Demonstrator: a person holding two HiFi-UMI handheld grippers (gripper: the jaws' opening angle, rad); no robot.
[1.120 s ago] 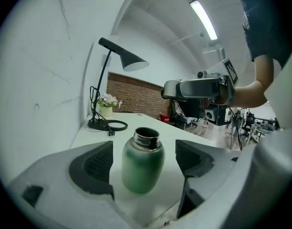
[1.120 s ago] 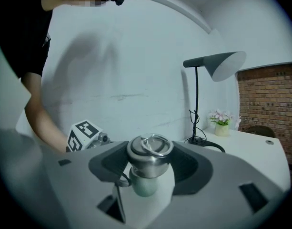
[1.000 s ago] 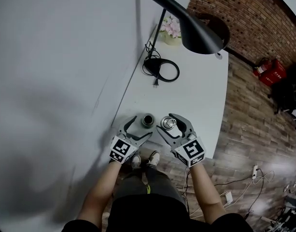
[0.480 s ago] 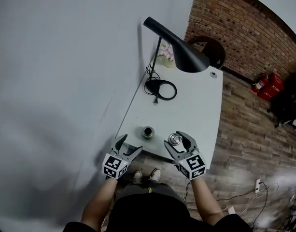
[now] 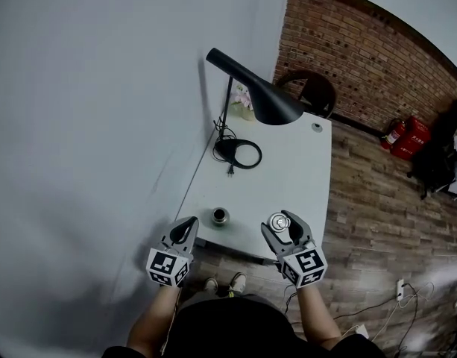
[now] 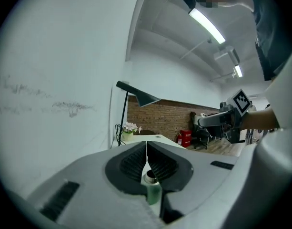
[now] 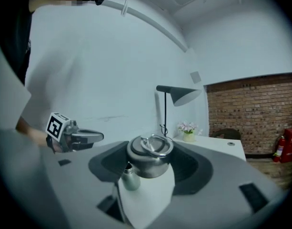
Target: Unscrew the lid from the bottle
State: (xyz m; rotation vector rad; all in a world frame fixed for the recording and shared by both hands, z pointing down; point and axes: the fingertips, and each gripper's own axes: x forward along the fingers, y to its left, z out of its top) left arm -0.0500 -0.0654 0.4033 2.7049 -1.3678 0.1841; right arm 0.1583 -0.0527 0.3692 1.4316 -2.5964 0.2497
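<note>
The bottle [image 5: 220, 215] stands upright on the white table [image 5: 303, 162] near its front edge, with its mouth open and no lid on it. The lid [image 5: 278, 220], a metal cap with a ring handle on top, sits between the jaws of the right gripper [image 5: 282, 226], which are spread wide around it and press on its sides. This gripper holds it in the air above the table's front right part, well apart from the bottle. The left gripper [image 5: 188, 224] hangs off the front left corner of the table, near the bottle but not touching it. Its jaws have just been closing and now meet pad to pad with nothing between them. In the left gripper view the bottle shows only through the gap below the shut pads, farther away. Farther back on the table, a black lamp [image 5: 262, 95] leans over the surface, a coiled black cable [image 5: 239, 154] lies beside its foot, and a small pot of flowers [image 5: 243, 99] stands against the wall.
</note>
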